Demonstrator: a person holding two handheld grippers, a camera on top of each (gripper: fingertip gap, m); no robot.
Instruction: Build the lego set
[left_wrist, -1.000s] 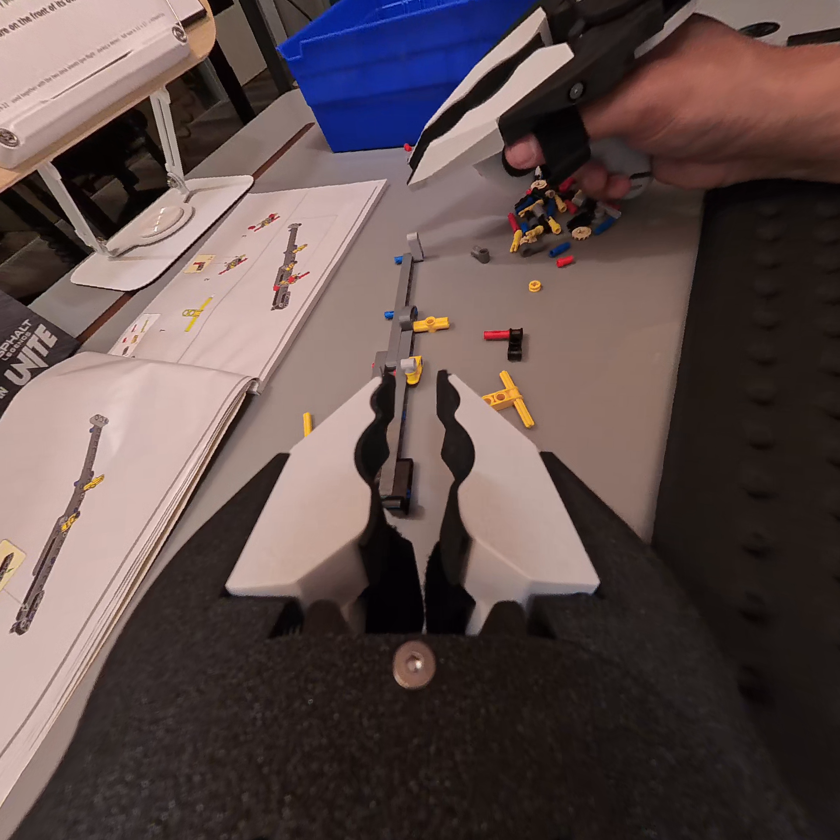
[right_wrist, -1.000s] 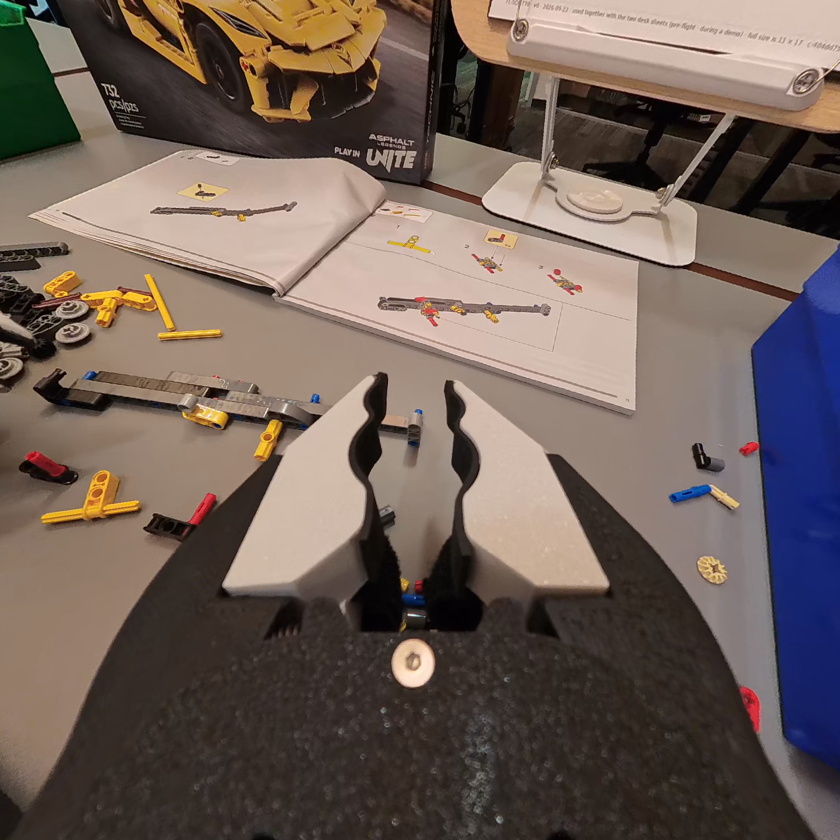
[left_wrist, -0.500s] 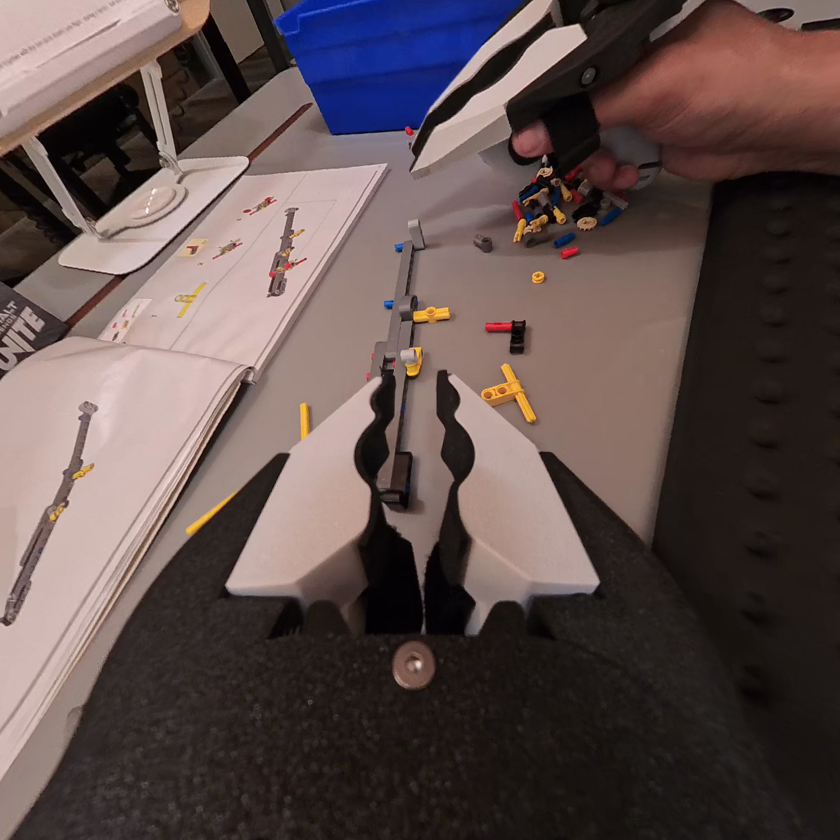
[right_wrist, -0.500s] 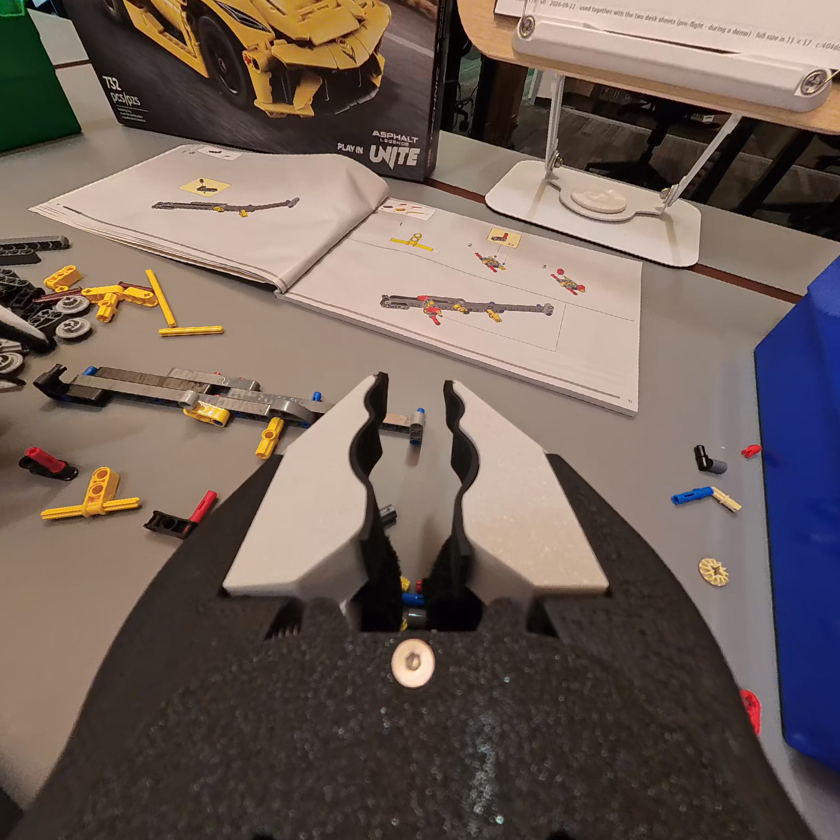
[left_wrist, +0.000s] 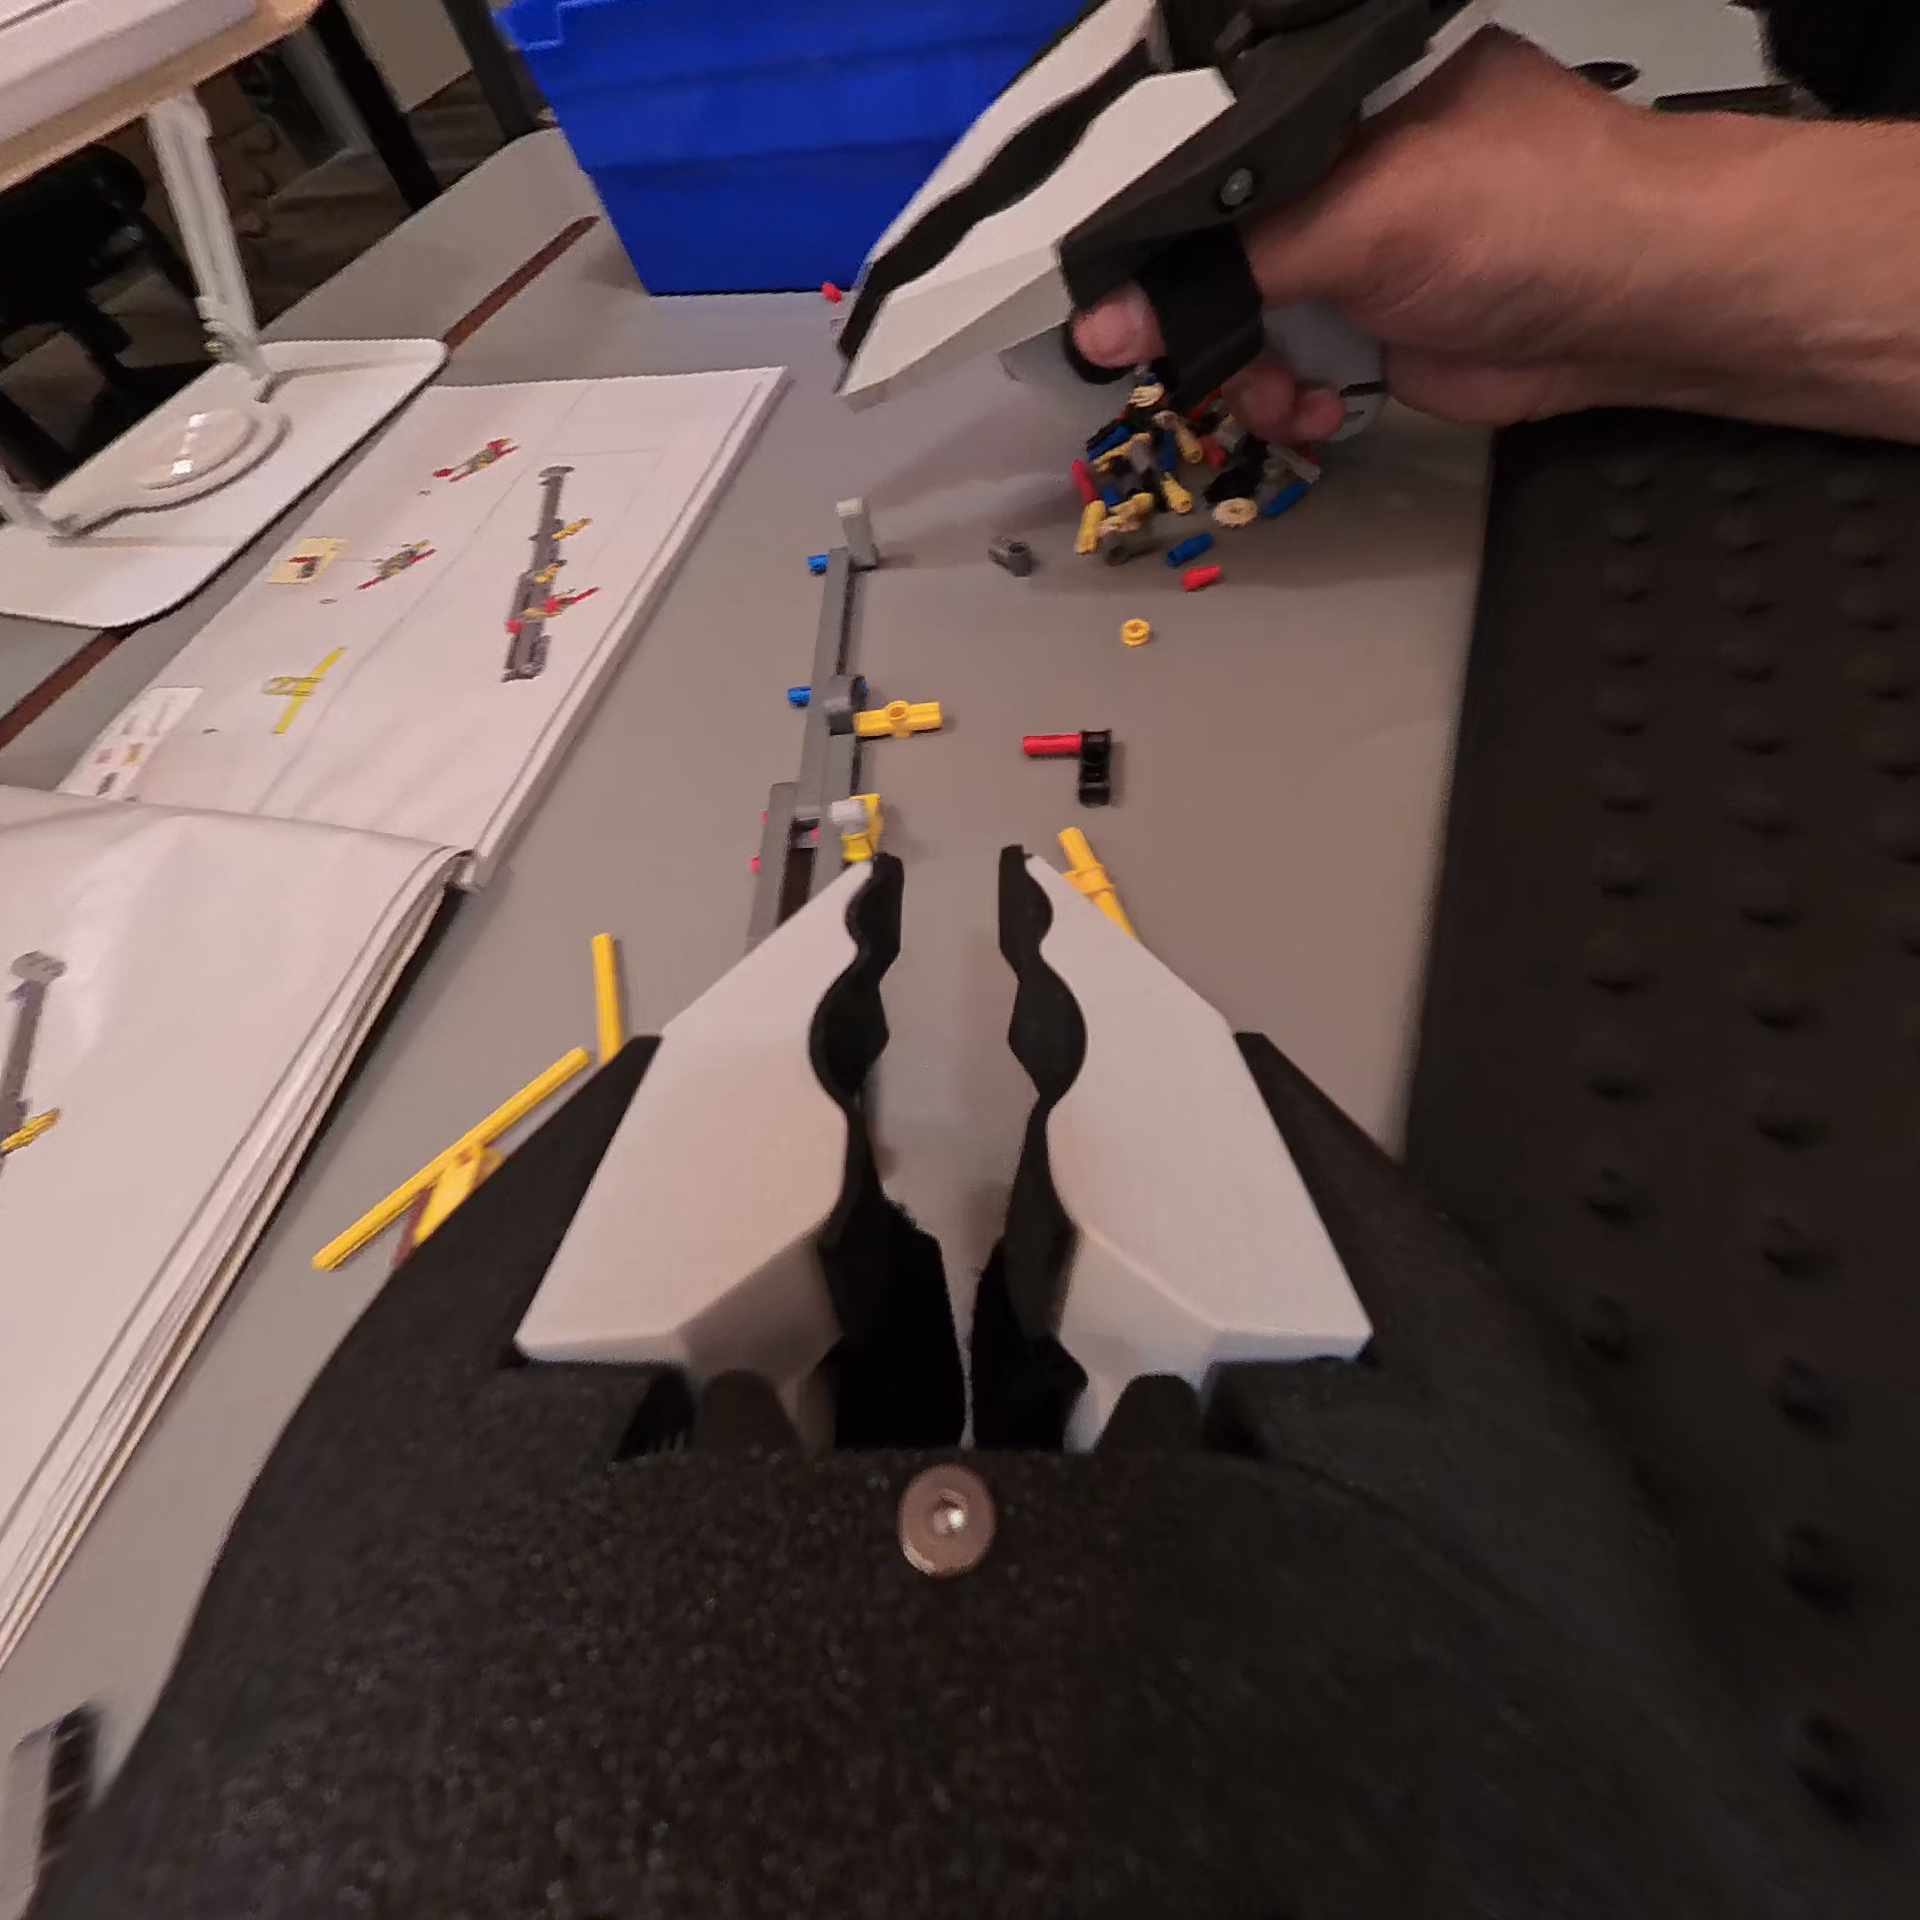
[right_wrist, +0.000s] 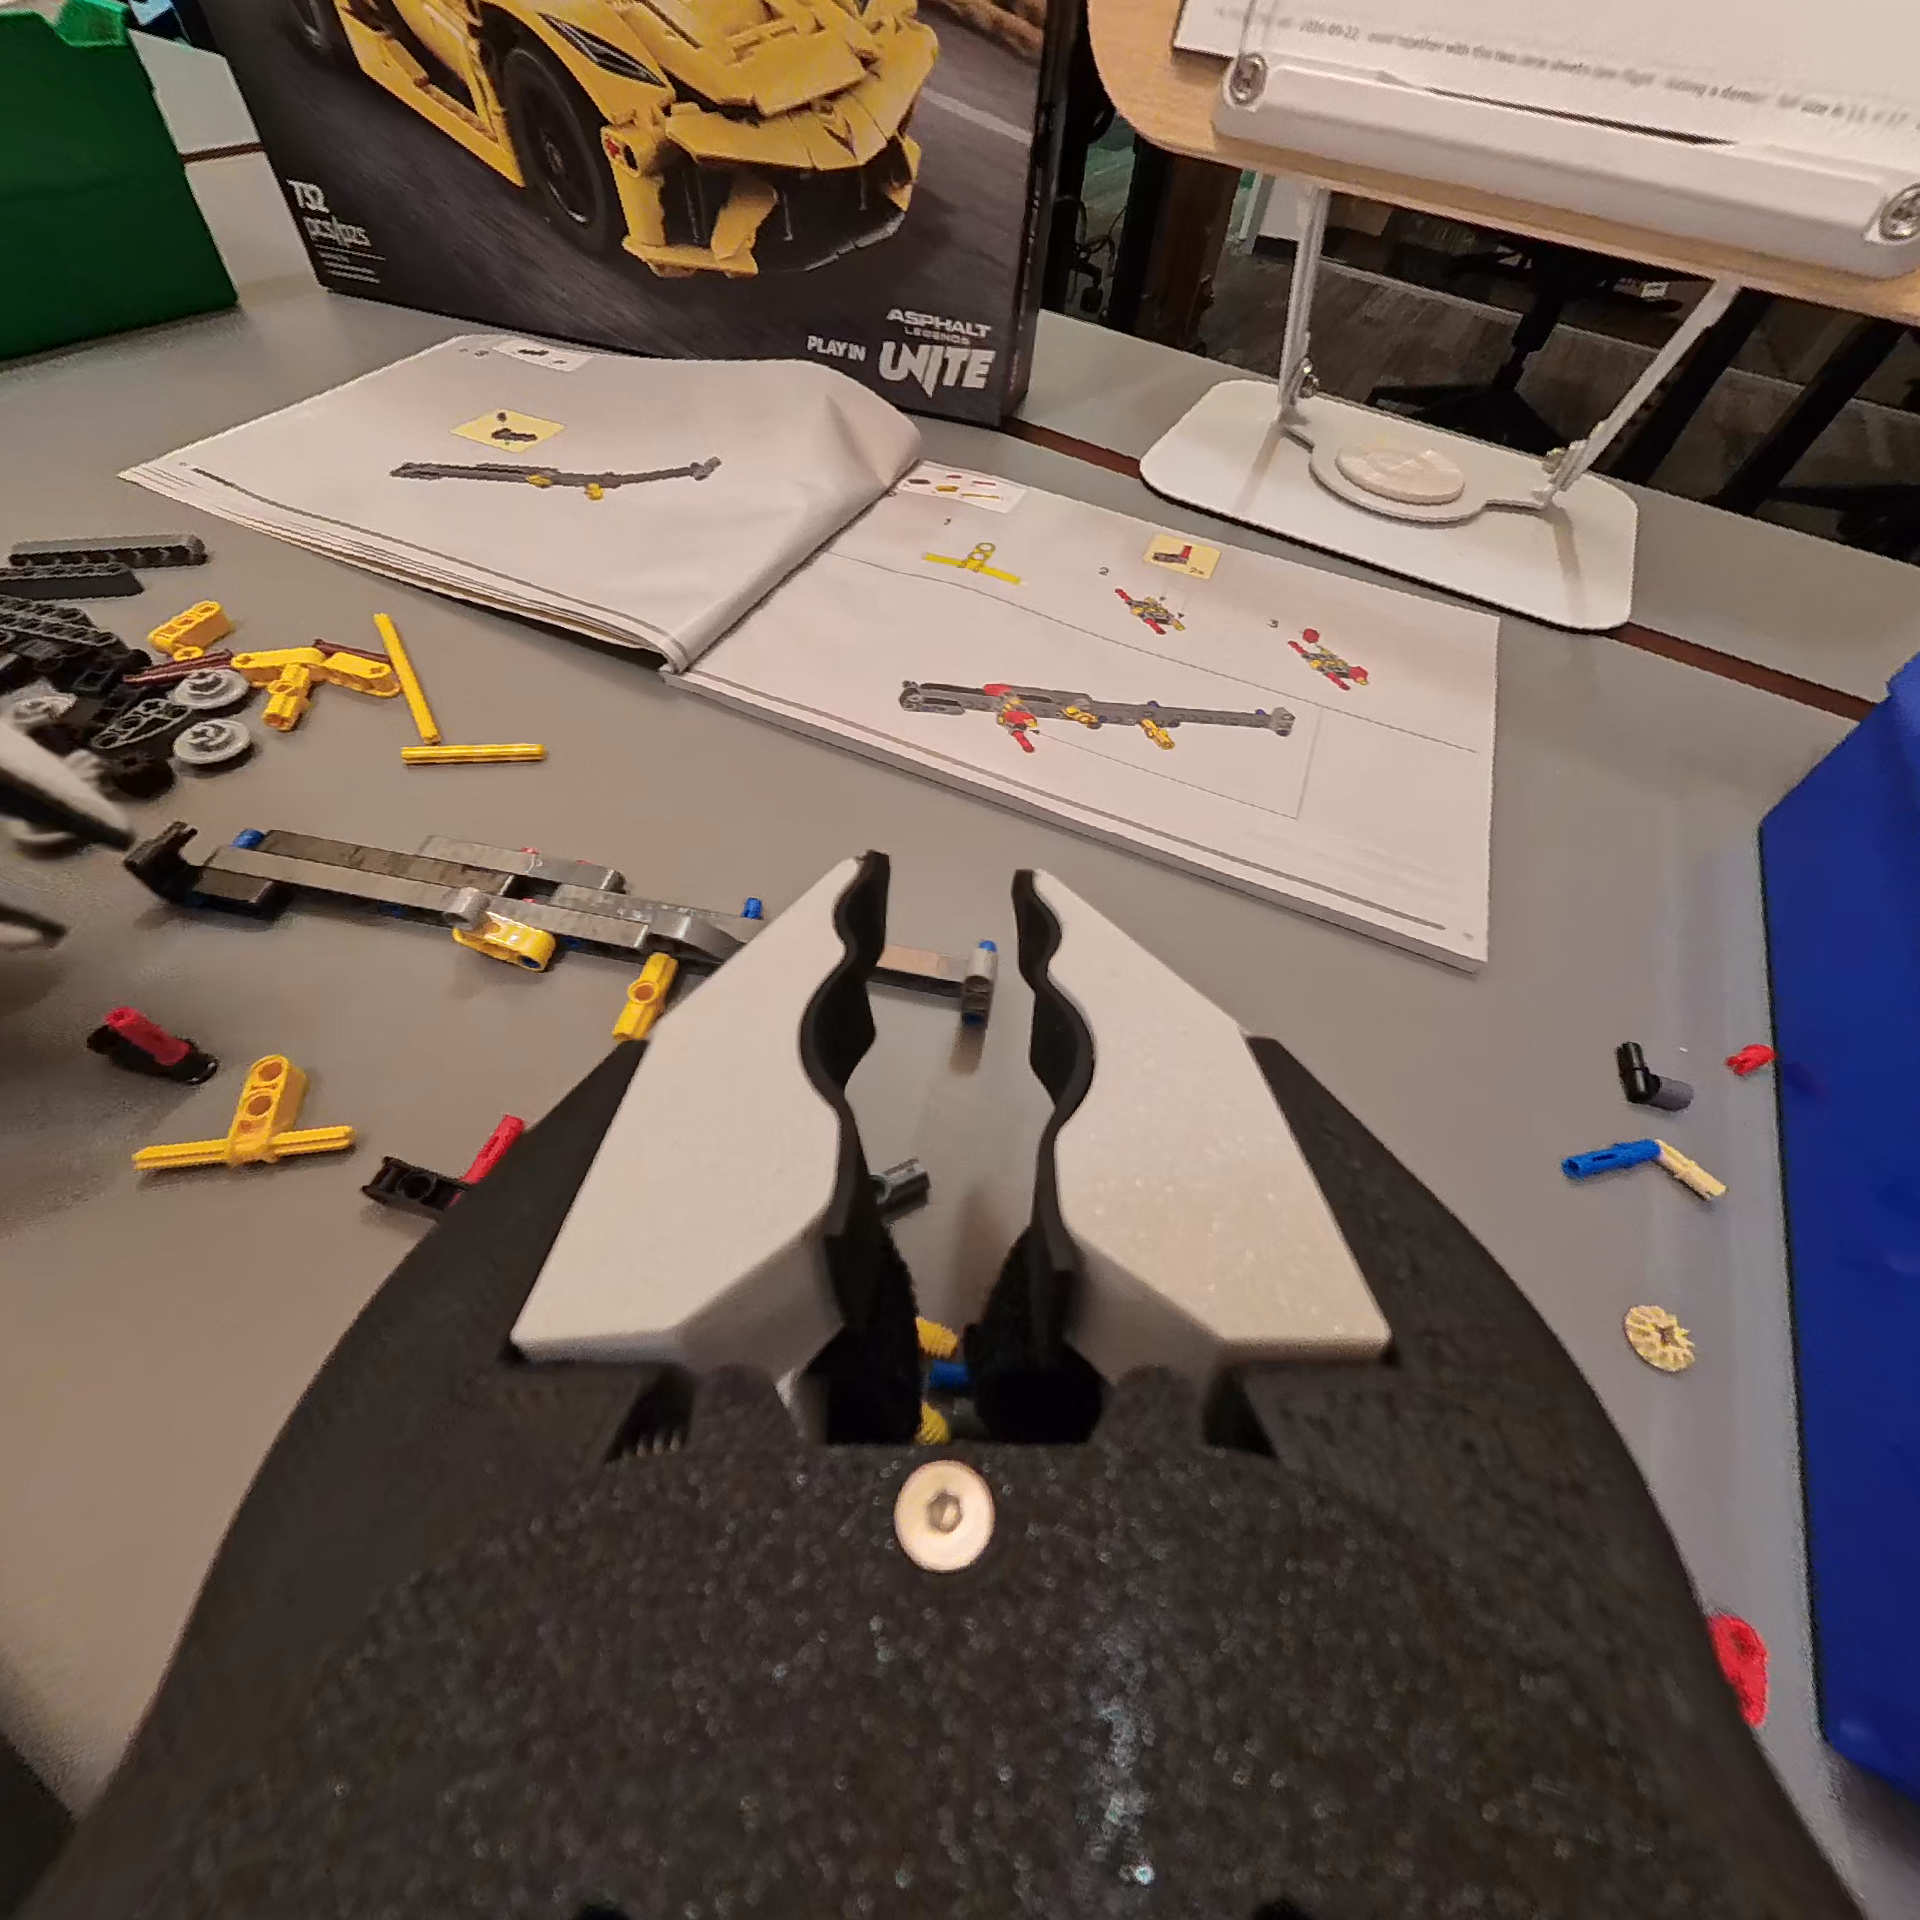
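A long grey and black beam assembly (left_wrist: 831, 707) lies on the grey table, running away from me; its near end is hidden behind my left finger. It also shows in the right wrist view (right_wrist: 436, 883). My left gripper (left_wrist: 940, 857) is open and empty, just right of the beam. My right gripper (right_wrist: 951, 868) is open and empty, hovering over the beam's far end (right_wrist: 971, 971); in the left wrist view the right gripper (left_wrist: 904, 343) hangs above a pile of small parts (left_wrist: 1184, 488). A yellow axle connector (right_wrist: 249, 1127) and a red pin in a black connector (left_wrist: 1081, 748) lie beside the beam.
The open instruction booklet (left_wrist: 416, 623) lies left of the beam. A blue bin (left_wrist: 779, 135) stands at the back, a black studded mat (left_wrist: 1683, 831) at the right. The set's box (right_wrist: 675, 177), a white stand (right_wrist: 1392, 488) and loose beams (right_wrist: 104, 665) are also on the table. The left gripper's tips are roughly 15 centimeters from the right gripper's. To the yellow axle connector (right_wrist: 249, 1127): left tips about 4 centimeters, right tips about 15 centimeters. Seen from the left wrist view (left_wrist: 1081, 879) as well.
My left gripper has shifted right, so the beam's black end, which lay between its fingers, is now behind the left finger. The right gripper has barely moved.
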